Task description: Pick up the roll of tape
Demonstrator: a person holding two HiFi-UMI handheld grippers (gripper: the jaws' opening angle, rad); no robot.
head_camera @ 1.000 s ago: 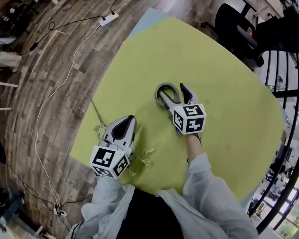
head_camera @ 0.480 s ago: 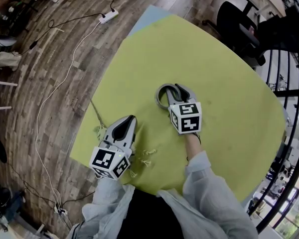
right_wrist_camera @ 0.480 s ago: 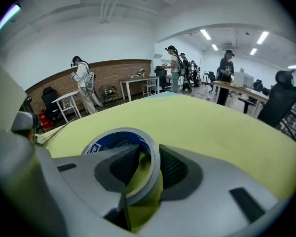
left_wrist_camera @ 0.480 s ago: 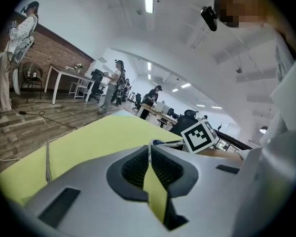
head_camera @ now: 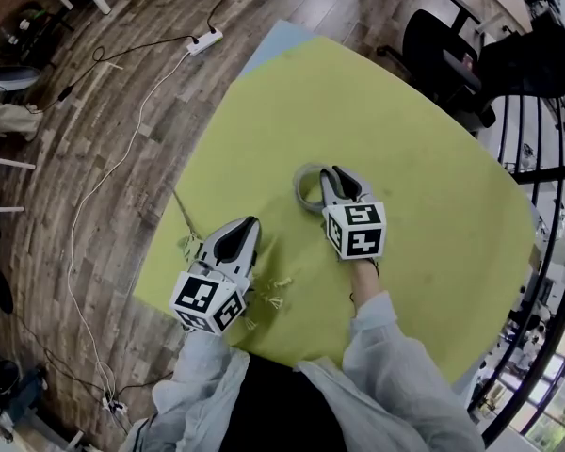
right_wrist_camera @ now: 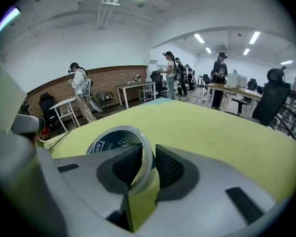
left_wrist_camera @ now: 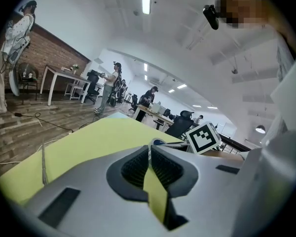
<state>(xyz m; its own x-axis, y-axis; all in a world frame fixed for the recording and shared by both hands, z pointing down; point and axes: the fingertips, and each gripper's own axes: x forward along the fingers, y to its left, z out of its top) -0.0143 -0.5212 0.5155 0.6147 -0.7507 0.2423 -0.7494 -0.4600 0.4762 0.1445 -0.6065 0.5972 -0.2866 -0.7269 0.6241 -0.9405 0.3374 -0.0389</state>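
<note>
- In the right gripper view, I am closing the right gripper [right_wrist_camera: 149, 163] on the wall of the clear roll of tape with a blue core [right_wrist_camera: 116, 141], one pad inside the ring.
- The head view is hiding that grip behind the marker cube, and is showing the roll lying mid yellow-green surface [head_camera: 405, 139].
- The left gripper [left_wrist_camera: 149, 154] is staying clenched and empty near the surface's edge, well apart from the roll.

A yellow-green tabletop [head_camera: 424, 158] is seen above a wooden plank floor [head_camera: 66, 139], across which a white power strip [head_camera: 205, 38] and its long cable [head_camera: 138, 109] are laid, while a black office chair [head_camera: 443, 50] is placed beyond the table's far edge.
</note>
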